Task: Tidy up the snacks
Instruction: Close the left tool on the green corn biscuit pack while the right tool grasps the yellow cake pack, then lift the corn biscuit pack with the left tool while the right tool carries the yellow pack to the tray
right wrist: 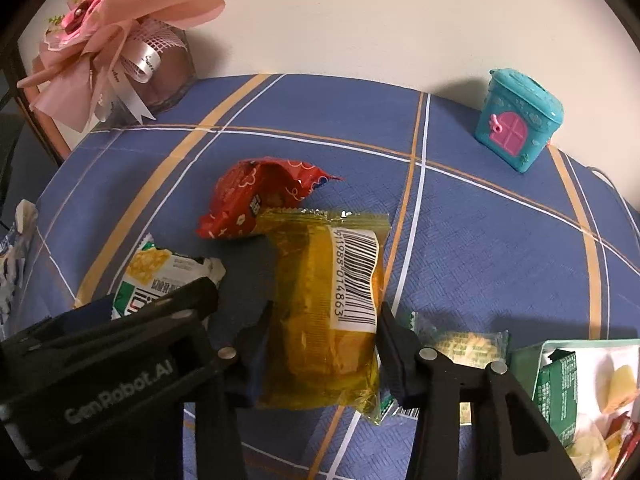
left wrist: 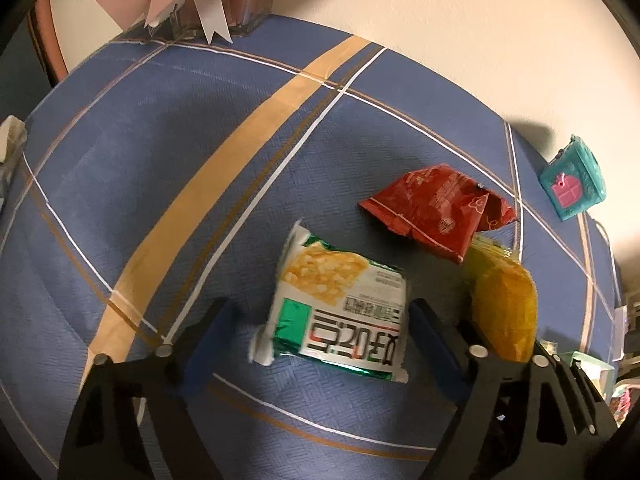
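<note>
Both views are fisheye, mounted behind a gripper and looking steeply down along its fingers at a blue plaid tablecloth [left wrist: 168,168], close to the surface. The left wrist view sits left of the pile, centred on a white-and-green packet [left wrist: 340,312], with the yellow packet [left wrist: 504,312] at its right edge. The right wrist view sits further right, centred on that yellow packet [right wrist: 324,312]. Both share the red packet [right wrist: 256,204], a teal toy house [right wrist: 518,120] and a pink bouquet [right wrist: 116,40] by the wall. At the right view's lower right corner is what seems a snack box [right wrist: 560,384].
</note>
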`<control>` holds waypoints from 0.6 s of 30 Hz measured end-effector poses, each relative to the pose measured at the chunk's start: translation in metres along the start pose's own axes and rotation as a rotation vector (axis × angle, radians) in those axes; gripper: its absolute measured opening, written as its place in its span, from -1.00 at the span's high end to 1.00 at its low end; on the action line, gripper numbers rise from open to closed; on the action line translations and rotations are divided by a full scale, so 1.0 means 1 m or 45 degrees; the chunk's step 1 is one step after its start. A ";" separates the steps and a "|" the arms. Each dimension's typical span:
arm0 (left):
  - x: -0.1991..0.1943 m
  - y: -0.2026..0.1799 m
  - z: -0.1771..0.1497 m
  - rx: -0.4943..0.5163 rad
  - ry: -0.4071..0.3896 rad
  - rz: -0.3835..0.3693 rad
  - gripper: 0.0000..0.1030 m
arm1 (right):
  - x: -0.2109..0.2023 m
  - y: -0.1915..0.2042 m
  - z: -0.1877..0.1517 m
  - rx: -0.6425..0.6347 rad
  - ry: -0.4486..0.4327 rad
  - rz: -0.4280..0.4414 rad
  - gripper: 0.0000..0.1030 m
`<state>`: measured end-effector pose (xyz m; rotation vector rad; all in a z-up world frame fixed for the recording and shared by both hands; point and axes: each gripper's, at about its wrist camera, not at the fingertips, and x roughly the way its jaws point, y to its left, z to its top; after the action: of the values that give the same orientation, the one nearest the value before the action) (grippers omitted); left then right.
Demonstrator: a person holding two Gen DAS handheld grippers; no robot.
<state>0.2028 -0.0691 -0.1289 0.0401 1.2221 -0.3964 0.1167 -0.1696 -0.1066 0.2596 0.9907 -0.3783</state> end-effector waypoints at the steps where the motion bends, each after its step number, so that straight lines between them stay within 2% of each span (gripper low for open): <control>1: -0.001 -0.003 -0.002 0.012 -0.008 0.023 -0.43 | 0.000 -0.001 0.000 0.008 0.002 0.004 0.06; 2: -0.002 -0.005 -0.003 0.021 -0.018 0.043 -0.29 | -0.001 -0.003 -0.001 0.017 0.005 0.008 0.06; 5: -0.006 -0.005 -0.007 0.007 -0.021 0.029 -0.13 | -0.004 -0.006 -0.004 0.029 0.020 0.004 0.08; 8: -0.011 -0.001 -0.011 -0.031 0.011 -0.017 -0.12 | -0.009 -0.008 -0.008 0.050 0.037 0.014 0.12; 13: -0.028 0.003 -0.025 -0.082 0.046 -0.042 -0.12 | -0.028 -0.012 -0.015 0.094 0.040 0.039 0.17; 18: -0.073 0.011 -0.034 -0.155 0.011 -0.098 -0.12 | -0.057 -0.010 -0.023 0.112 0.025 0.055 0.18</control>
<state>0.1546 -0.0305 -0.0757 -0.1102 1.2570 -0.3886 0.0668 -0.1589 -0.0702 0.3643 0.9873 -0.3810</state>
